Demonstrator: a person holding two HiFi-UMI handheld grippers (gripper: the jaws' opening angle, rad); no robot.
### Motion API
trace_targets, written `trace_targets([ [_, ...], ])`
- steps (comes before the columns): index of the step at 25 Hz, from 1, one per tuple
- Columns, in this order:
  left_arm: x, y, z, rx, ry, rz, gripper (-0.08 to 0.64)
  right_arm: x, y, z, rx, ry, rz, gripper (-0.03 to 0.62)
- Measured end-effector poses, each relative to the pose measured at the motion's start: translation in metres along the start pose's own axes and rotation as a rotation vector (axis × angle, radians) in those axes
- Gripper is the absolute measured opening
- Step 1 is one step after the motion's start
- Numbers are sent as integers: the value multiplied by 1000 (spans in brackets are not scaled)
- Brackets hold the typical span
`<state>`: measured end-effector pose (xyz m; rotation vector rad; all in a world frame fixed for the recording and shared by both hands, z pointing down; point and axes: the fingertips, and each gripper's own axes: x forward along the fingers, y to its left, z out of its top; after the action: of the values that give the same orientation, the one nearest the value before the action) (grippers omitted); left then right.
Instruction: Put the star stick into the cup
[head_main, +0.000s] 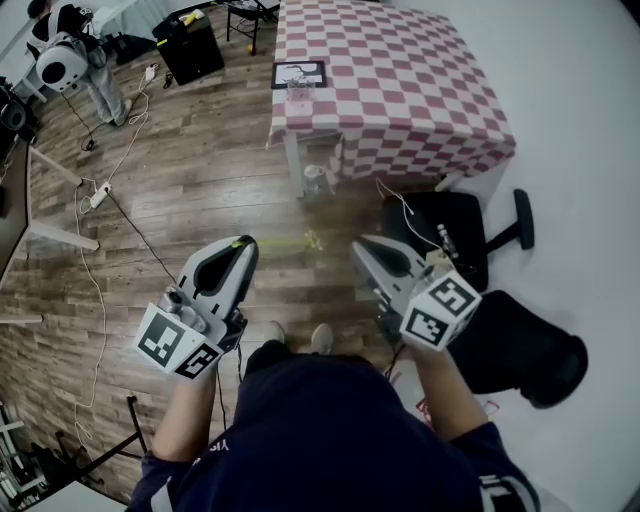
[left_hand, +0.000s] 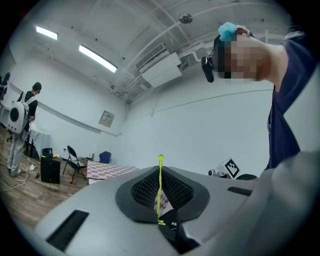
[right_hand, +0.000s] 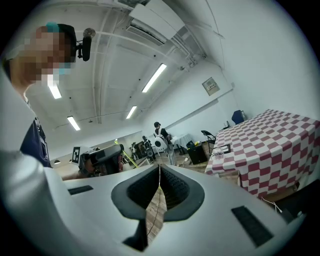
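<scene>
Over the wood floor on the near side, the left tongs are clamped on the star stick, which pokes out to the right. Beside them the right tongs are pressed together on nothing. Far off, the cup sits on the checked bench

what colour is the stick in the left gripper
Bright yellow-green; the star stick shows best in the left gripper view.
</scene>
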<state>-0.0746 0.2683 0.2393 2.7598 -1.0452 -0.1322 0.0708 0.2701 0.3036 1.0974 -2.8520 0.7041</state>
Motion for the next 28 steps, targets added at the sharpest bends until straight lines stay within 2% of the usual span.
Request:
trace_targets([
  [7, 11, -8, -5, 12, 5, 23, 37, -14, -17, -3, 9, -4, 8, 17],
  [14, 26, 6, -1, 23, -9, 31, 37, -3, -36, 2, 12, 7, -3, 17],
  [22, 56, 50, -4, 8, -30, 20, 37, 28, -72, 8, 8, 38, -24, 17],
  [28, 90, 111, -10, -23, -21, 4, 37, 79, -108, 17, 19, 64, -48, 17],
])
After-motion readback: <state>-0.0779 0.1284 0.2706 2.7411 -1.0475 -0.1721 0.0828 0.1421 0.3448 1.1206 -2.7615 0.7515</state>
